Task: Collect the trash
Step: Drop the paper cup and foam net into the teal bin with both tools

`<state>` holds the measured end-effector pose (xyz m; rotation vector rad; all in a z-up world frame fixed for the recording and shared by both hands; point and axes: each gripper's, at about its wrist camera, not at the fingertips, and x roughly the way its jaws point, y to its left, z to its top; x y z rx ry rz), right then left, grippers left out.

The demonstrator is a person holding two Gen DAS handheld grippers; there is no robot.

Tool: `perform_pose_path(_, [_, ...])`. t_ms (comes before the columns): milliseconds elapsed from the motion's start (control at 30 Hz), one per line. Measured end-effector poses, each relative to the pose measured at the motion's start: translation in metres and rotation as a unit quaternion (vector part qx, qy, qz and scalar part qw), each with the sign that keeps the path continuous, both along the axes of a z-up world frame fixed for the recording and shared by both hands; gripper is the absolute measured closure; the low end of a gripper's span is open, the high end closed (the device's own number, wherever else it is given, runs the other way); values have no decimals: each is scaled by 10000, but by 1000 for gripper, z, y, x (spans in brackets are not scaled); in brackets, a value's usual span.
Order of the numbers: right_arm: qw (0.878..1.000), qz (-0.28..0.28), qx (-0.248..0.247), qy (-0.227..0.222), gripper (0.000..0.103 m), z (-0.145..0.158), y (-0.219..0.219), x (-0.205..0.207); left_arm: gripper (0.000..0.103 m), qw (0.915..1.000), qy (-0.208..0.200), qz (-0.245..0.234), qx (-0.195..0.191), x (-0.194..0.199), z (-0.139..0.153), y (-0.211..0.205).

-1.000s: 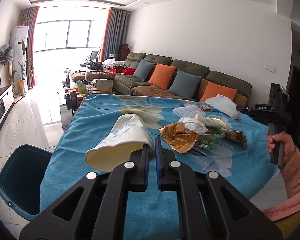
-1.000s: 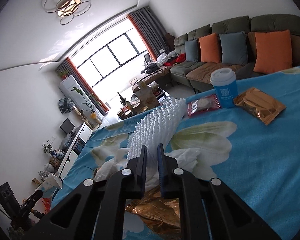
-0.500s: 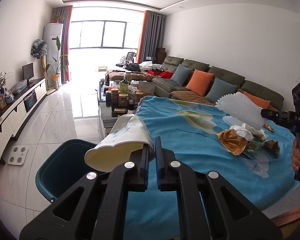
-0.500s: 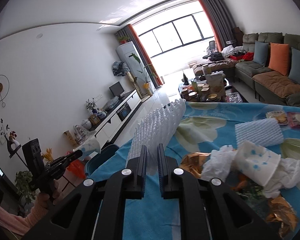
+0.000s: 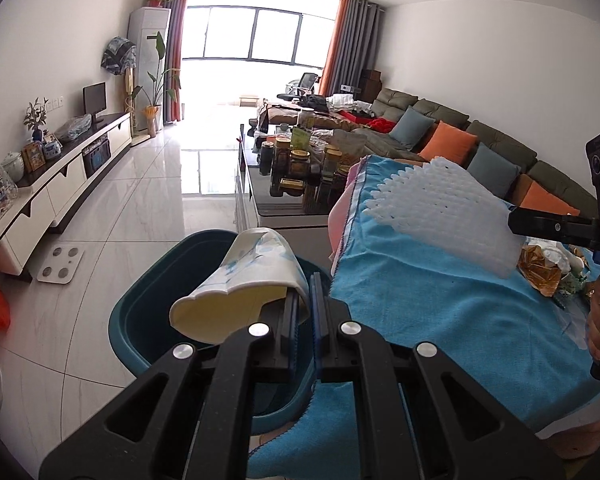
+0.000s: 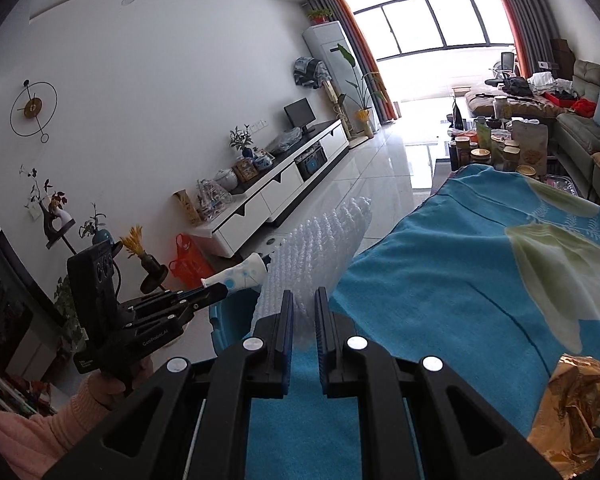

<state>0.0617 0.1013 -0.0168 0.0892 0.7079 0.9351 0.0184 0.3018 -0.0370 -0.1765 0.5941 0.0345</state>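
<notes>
Over the teal bin (image 5: 148, 312), the left gripper (image 5: 305, 304) is clamped on one crushed paper cup (image 5: 252, 280), long axis tilted, mouth toward the camera's lower left, base up and away. One second ago that cup hung over the blue cloth (image 5: 440, 312); it has since travelled past the table edge. Right gripper (image 6: 302, 312) pinches one white foam net (image 6: 320, 248), long axis running away from the jaws toward the floor; earlier it lay over the trash pile, now near the cloth's edge. One gold wrapper (image 6: 576, 396) lies on the cloth.
</notes>
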Motion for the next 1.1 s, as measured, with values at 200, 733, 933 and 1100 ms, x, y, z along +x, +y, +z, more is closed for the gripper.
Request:
perform_pose_path(200, [9992,281,-230,150,94,-9,42,10,97,9995,273,135,-122,17,-22,11])
perform_pose_path(733, [9937,511,-862,499,91,-45,124,42,97,9940,798,492,-569,61,-70,47])
perform_pose_path(933, [9920,525,-959,634,87,-50,143,47,88,9910,844,652,-814,69,-84,56])
perform_pose_path(1100, [9924,509,-949,594,72,-50,142,44,82,9904,785,799,-816,63,-87,58])
